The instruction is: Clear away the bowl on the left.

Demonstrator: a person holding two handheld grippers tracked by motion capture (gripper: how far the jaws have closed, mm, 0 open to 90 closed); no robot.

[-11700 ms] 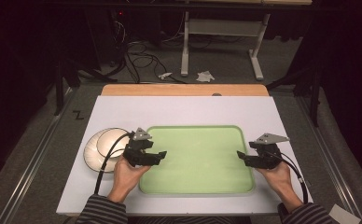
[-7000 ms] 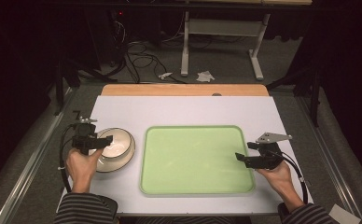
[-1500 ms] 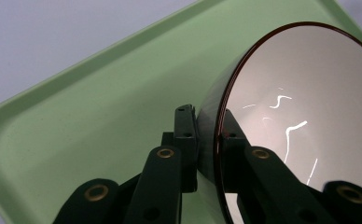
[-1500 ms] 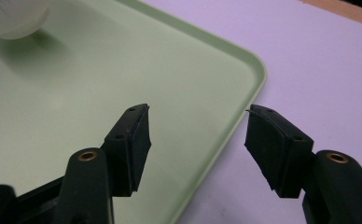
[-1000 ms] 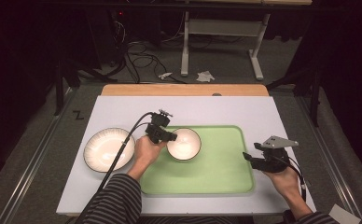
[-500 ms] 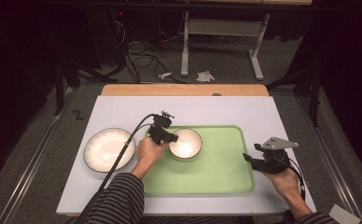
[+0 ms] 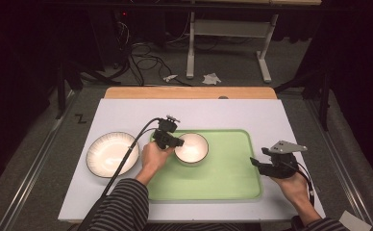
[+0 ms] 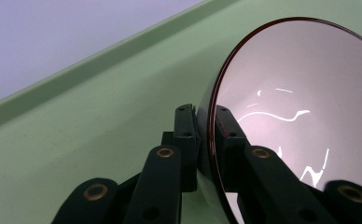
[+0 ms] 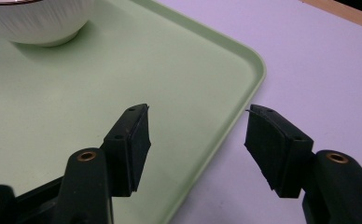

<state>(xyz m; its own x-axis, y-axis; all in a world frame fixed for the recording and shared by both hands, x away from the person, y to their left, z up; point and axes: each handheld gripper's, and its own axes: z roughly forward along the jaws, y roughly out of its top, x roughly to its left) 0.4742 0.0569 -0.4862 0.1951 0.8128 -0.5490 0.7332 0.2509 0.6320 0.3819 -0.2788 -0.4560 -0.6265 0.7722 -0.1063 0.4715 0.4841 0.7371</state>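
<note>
Two bowls are here: the wide white ribbed bowl point(image 7: 112, 154) waits on the white table point(image 7: 127, 113), left of the tray. Your left gripper point(image 7: 173, 143) clamps the rim of the smaller glossy white bowl point(image 7: 192, 148) over the pale green plastic tray point(image 7: 223, 180). This thin-edge hold may slip if you tilt. Your right gripper point(image 7: 254, 162) stands open, empty, at the tray's right edge.

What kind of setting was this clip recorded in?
Probably a lab or workshop: a white-topped work table on grey carpet, loose black cables on the floor behind it, and a white metal desk frame.

A white table point(image 7: 127, 113) carries a green tray point(image 7: 223, 178) and a bowl point(image 7: 111, 154).
</note>
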